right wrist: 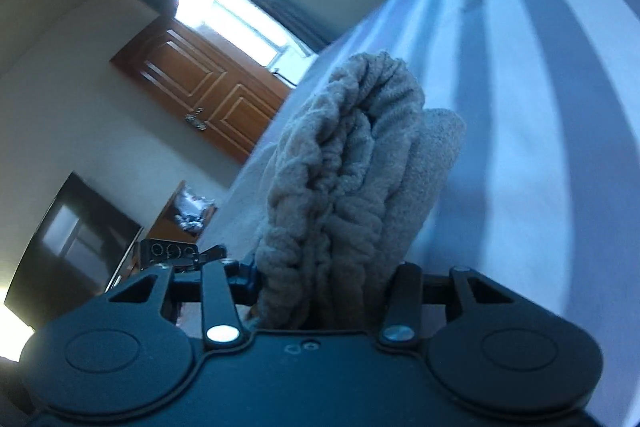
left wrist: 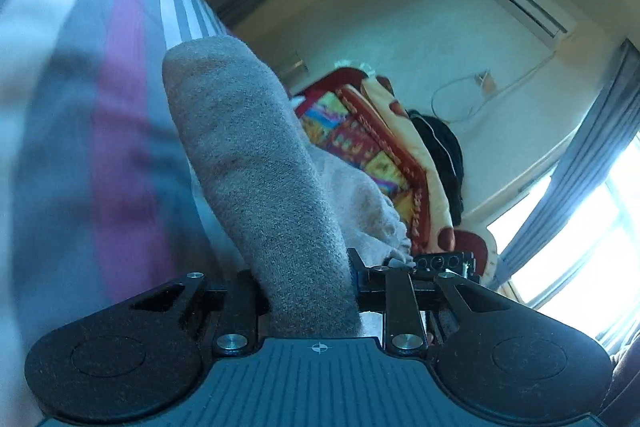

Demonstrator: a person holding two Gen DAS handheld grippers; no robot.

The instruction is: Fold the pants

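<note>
1. The left gripper (left wrist: pixel 308 291) has its jaws pinching a smooth fold of the grey fleecy pants (left wrist: pixel 256 163).
2. The right gripper (right wrist: pixel 326 291) has its jaws pinching the pants' bunched, gathered edge (right wrist: pixel 344 179).
3. The pants are held up, close to the striped grey, white and maroon bed sheet (left wrist: pixel 100 131).
4. Behind them lie a colourful patterned blanket (left wrist: pixel 376 143) and a brown panelled wooden door (right wrist: pixel 200 87).
</note>
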